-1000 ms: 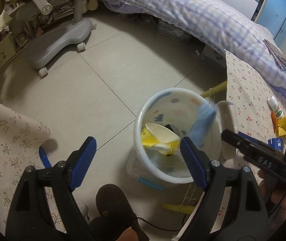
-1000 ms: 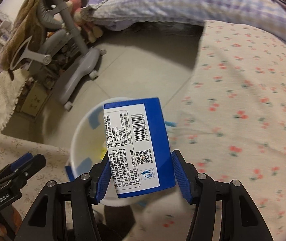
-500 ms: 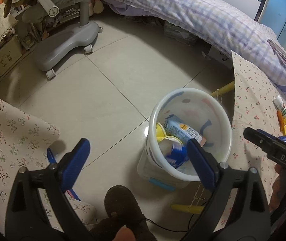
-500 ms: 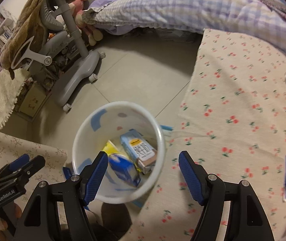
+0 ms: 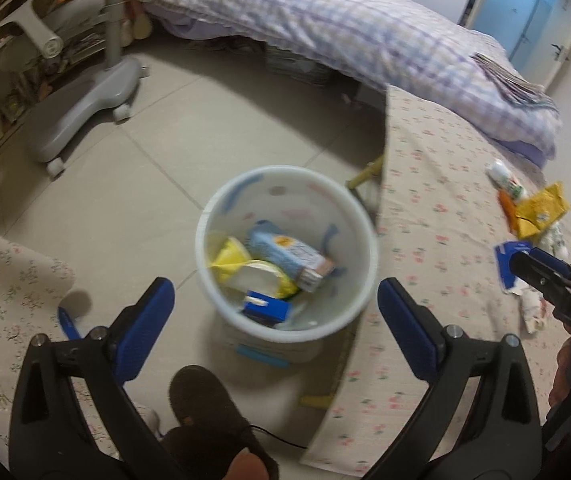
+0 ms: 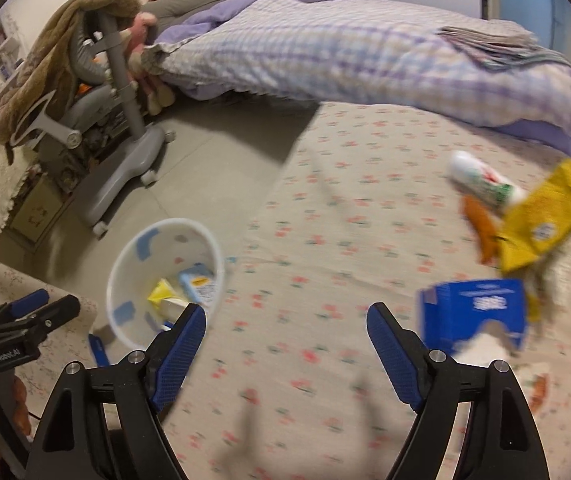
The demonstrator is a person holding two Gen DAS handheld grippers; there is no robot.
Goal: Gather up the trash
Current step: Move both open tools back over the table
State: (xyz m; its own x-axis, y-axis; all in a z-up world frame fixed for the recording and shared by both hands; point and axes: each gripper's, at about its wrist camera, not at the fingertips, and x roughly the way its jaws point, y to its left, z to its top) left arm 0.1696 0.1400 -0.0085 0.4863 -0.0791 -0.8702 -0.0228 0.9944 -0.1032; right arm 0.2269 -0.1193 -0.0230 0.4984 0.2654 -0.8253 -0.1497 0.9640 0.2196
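Note:
A white trash bin stands on the floor beside the floral-cloth table; it also shows in the right wrist view. It holds a blue box, a light-blue carton and yellow wrappers. My left gripper is open and empty above the bin. My right gripper is open and empty over the table. On the table lie a torn blue box, a yellow packet, a white tube and an orange piece.
A grey chair base stands on the tiled floor at the left. A bed with a checked quilt runs along the back. A second floral cloth lies at the lower left. A dark slipper is below the bin.
My right gripper let go of the blue box, which now lies in the bin. It then swung right over the table toward the remaining trash. The left gripper stayed over the bin.

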